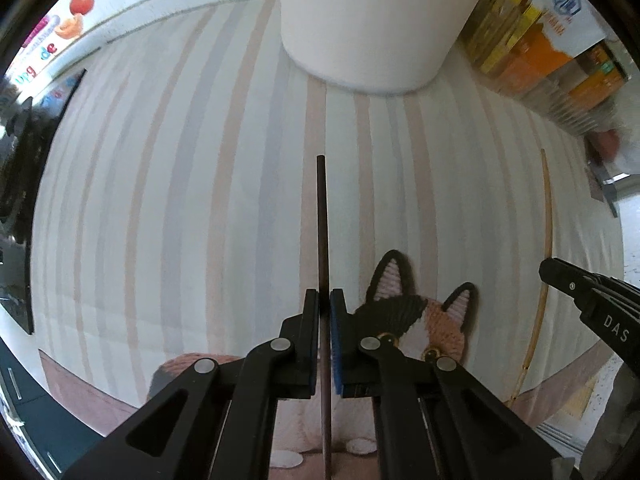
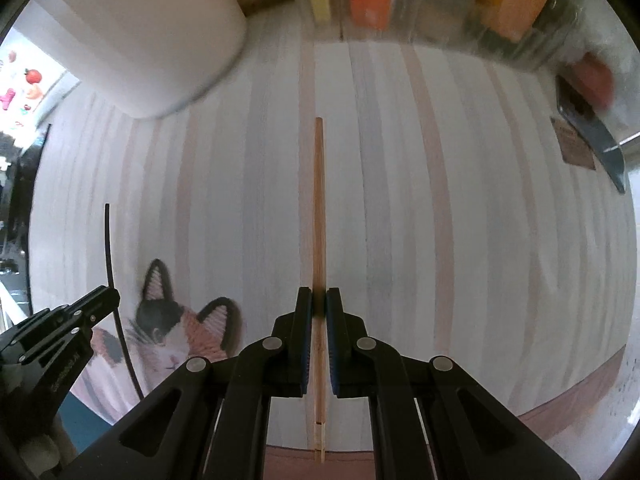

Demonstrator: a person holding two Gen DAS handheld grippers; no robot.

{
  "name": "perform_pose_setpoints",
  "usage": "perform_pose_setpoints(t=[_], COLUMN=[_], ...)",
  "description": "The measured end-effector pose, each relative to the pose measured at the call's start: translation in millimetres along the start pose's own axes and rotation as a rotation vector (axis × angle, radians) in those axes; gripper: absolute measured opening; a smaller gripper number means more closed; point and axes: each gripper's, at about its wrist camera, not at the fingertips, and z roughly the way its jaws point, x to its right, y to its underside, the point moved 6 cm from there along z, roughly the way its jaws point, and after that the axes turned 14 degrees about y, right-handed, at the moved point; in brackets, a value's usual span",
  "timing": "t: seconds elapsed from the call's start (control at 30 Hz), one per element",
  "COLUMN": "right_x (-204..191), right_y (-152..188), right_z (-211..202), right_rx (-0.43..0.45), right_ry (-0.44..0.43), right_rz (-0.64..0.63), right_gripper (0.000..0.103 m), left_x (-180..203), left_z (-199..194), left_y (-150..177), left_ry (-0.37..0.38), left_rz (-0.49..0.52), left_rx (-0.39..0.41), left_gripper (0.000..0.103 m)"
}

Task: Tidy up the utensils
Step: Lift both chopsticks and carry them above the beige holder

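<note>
over the striped mat (image 1: 160,200), two claws point down, and each one holds a stick.

on the left, the left gripper (image 1: 324,300) is squeezed tight on a dark chopstick (image 1: 322,216). the stick sits between its blue pads and runs out toward the white cup (image 1: 368,20). next to it on the mat is a knitted cat coaster (image 1: 424,316). on the right, the right gripper (image 2: 319,298) is squeezed tight on a light wooden chopstick (image 2: 319,200), also held between its pads.

i think the job now is to put both sticks into the white cup. to do it well, keep both claws tight so no stick slips. lift each stick high enough to clear the cup's edge. tip it so one end goes in first. only let go when that end is inside. go one at a time so the claws don't bump.

counting: two claws, two chopsticks (one dark, one light), one white cup, one cat coaster, one striped mat. some boxes (image 1: 540,52) stand at the back, but they are too blurry to count.
</note>
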Motion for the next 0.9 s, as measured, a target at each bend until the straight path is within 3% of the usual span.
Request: perform_pose_setpoints(t=[0.2,0.5,0.9], right_x=[0,3,-20], right_y=[-4,-26,-75], right_z=[-33,-91,-157], right_rx=[0.073,0.217,0.398], right_ry=[-0.033,-0.072,-0.064], right_rz=[-0.008,-0.004,-0.042], right_gripper=[0.007,0.007,0.007], left_x=[8,13,7], left_z=[-41,-116,-160], left_y=[-4,-22,-63], left_ry=[0.009,-0.023,-0.084], left_rz=[0.022,0.067,0.059], left_rx=[0.089,0.294,0.459], left_gripper=[0.003,0.003,0.002])
